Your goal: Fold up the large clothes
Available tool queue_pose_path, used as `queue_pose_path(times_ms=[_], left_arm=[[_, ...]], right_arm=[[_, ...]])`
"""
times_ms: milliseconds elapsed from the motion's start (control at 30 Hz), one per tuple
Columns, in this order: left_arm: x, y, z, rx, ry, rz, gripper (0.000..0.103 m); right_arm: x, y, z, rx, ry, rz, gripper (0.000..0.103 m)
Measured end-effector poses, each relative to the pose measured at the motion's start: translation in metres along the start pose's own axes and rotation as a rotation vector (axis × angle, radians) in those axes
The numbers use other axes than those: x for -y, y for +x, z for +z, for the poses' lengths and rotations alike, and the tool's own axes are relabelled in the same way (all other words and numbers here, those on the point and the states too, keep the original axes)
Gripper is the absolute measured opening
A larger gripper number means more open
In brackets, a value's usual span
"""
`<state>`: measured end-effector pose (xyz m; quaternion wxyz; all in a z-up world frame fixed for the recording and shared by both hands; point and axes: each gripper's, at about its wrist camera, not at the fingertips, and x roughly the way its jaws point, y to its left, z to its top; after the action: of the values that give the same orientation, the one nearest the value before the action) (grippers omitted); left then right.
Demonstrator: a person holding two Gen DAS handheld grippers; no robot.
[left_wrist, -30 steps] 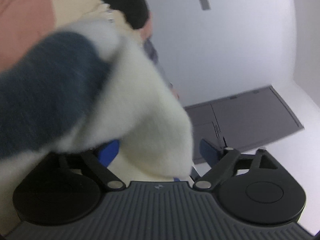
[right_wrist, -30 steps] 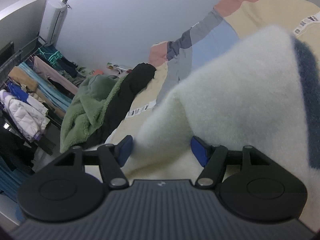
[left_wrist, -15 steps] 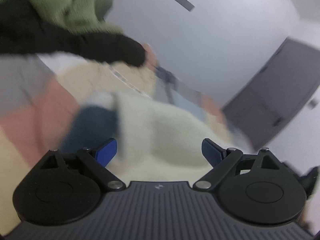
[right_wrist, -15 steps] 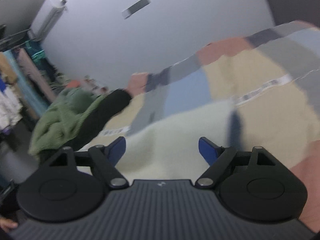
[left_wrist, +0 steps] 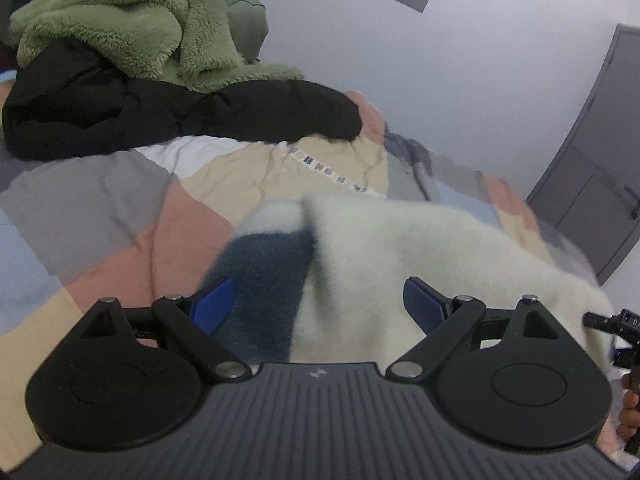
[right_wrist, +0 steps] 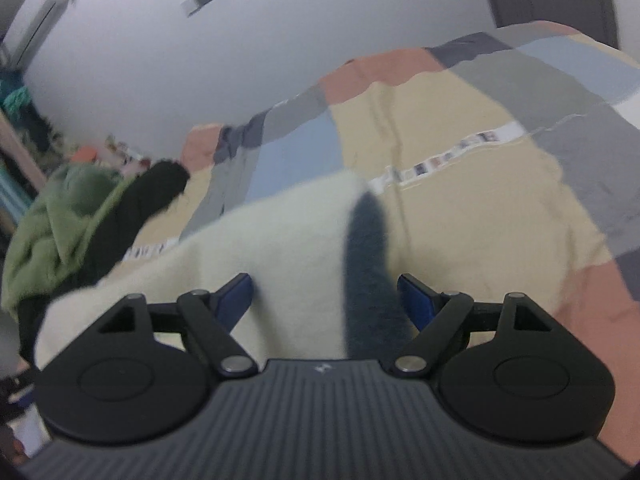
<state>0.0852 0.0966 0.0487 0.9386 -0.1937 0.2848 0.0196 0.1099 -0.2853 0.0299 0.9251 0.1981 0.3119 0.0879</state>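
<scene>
A fluffy cream sweater (left_wrist: 400, 248) with a dark blue band (left_wrist: 264, 276) lies on the patchwork bedspread (left_wrist: 120, 208). It also shows in the right wrist view (right_wrist: 272, 248), with its blue band (right_wrist: 368, 264) running toward me. My left gripper (left_wrist: 318, 304) is open just above its near edge, blue pads wide apart. My right gripper (right_wrist: 326, 296) is open too, over the same edge, the fabric lying between and under the fingers. Neither holds anything.
A pile of a green fleece (left_wrist: 132, 28) on a black jacket (left_wrist: 160, 116) sits at the bed's far left, also seen in the right wrist view (right_wrist: 68, 216). A grey door (left_wrist: 600, 168) stands at right. The other gripper's tip (left_wrist: 616, 328) shows at the right edge.
The sweater was held up close to both cameras and has dropped flat onto the bed. Both grippers have tilted down toward the bed and now stand open over it.
</scene>
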Motion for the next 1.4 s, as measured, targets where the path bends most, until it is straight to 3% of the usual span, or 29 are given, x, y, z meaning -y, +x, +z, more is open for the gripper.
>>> queue_pose_path(times_ms=[100, 400, 467, 600, 633, 733, 800, 900, 1033, 1233, 1400], left_arm=[[-0.002, 0.008, 0.0, -0.006, 0.009, 0.025, 0.094], [-0.011, 0.016, 0.0, -0.007, -0.009, 0.107, 0.094], [-0.018, 0.017, 0.0, -0.016, -0.045, 0.095, 0.094], [-0.026, 0.02, 0.0, -0.03, -0.09, 0.078, 0.093], [-0.028, 0.021, 0.0, -0.034, -0.105, 0.063, 0.089], [-0.033, 0.024, 0.001, -0.068, -0.177, -0.002, 0.059], [-0.029, 0.016, 0.006, -0.035, -0.178, -0.025, 0.033], [-0.02, 0.006, 0.015, 0.032, -0.143, -0.043, 0.025], [-0.018, 0.017, 0.023, 0.049, -0.126, -0.029, 0.025], [-0.02, 0.054, 0.018, 0.012, -0.074, 0.01, 0.027], [-0.024, 0.045, 0.017, 0.021, -0.09, -0.002, 0.038]], right_arm=[[-0.005, 0.012, -0.004, -0.001, -0.043, -0.009, 0.077], [-0.007, 0.022, -0.002, -0.015, -0.05, 0.032, 0.048], [-0.009, 0.019, -0.002, -0.006, -0.074, 0.027, 0.038], [-0.023, 0.011, -0.001, 0.028, -0.158, 0.001, 0.031], [-0.029, 0.008, -0.001, 0.042, -0.199, -0.011, 0.03], [-0.041, 0.007, 0.002, 0.079, -0.267, -0.024, 0.029], [-0.044, 0.007, 0.008, 0.109, -0.284, -0.021, 0.028], [-0.044, 0.005, 0.016, 0.186, -0.271, -0.008, 0.028], [-0.043, 0.024, 0.02, 0.209, -0.269, -0.027, 0.028], [-0.021, 0.073, 0.007, 0.097, -0.226, -0.078, 0.033], [-0.017, 0.065, 0.008, 0.097, -0.162, -0.059, 0.036]])
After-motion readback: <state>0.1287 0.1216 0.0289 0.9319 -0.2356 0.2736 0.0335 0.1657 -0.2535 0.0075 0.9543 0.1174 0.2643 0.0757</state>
